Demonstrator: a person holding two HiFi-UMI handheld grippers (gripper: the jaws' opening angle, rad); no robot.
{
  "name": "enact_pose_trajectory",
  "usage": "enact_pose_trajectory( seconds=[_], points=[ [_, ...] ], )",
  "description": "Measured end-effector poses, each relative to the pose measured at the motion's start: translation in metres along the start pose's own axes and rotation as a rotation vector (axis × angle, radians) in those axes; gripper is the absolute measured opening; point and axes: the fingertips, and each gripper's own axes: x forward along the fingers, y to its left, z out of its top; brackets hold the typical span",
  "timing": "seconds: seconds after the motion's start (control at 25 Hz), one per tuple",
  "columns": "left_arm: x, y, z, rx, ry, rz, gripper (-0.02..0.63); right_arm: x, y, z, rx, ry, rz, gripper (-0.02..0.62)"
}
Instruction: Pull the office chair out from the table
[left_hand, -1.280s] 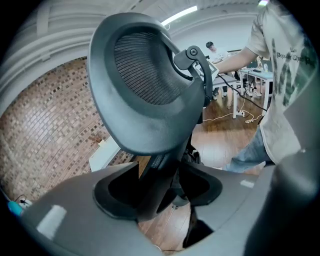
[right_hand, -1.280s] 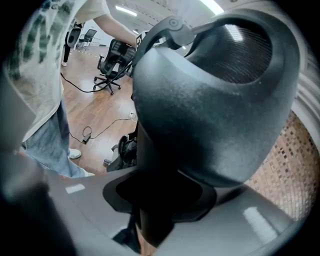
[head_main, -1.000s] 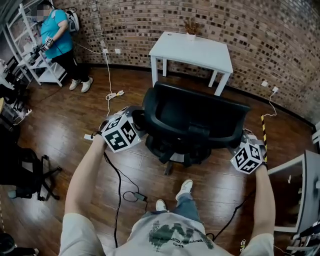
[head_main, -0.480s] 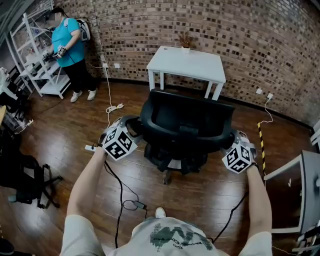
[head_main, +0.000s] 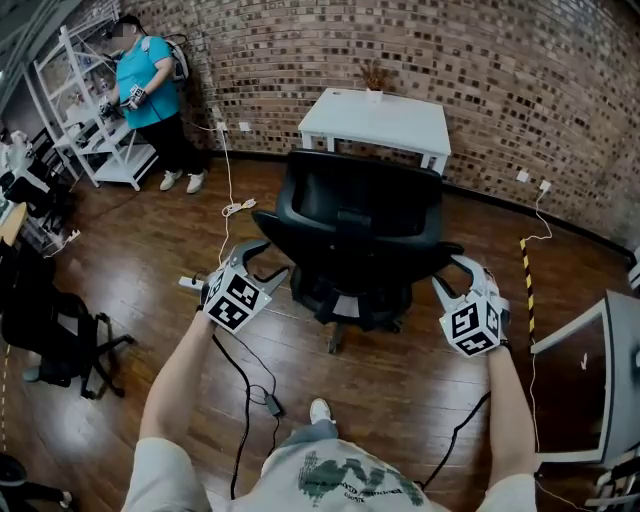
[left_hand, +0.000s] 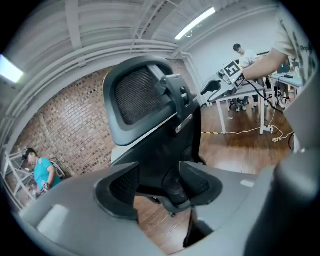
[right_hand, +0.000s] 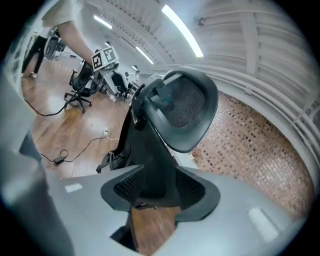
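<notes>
The black office chair (head_main: 360, 215) stands with its back toward me, in front of the small white table (head_main: 385, 115) by the brick wall. My left gripper (head_main: 262, 262) hovers open just short of the chair's left armrest. My right gripper (head_main: 452, 275) is open beside the end of the right armrest, and its jaws have just been closing a little. In the left gripper view the chair (left_hand: 145, 95) rises beyond the spread pads of that gripper (left_hand: 160, 182). The right gripper view shows the chair (right_hand: 185, 107) the same way past its own gripper (right_hand: 157, 187), with dark chair parts in the gap.
A person in a teal shirt (head_main: 150, 90) works at a white shelf (head_main: 90, 130) at the back left. A second black chair (head_main: 50, 330) sits at the left. Cables (head_main: 245, 370) trail on the wood floor. A grey desk (head_main: 600, 370) stands at the right.
Both grippers have come off the chair's armrests and drawn back toward me. I stand farther from the chair, whose back now looks more upright.
</notes>
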Motion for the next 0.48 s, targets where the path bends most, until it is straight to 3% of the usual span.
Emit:
enact_pose_trajectory(
  seconds=[0.28, 0.48],
  points=[
    [-0.049, -0.072, 0.042, -0.145, -0.108, -0.030, 0.180, -0.061, 0.042, 0.015, 0.130, -0.075, 0.013, 0.129],
    [-0.085, -0.115, 0.080, -0.231, -0.222, -0.023, 0.099, -0.098, 0.064, 0.044, 0.311, -0.201, 0.021, 0.038]
  ],
)
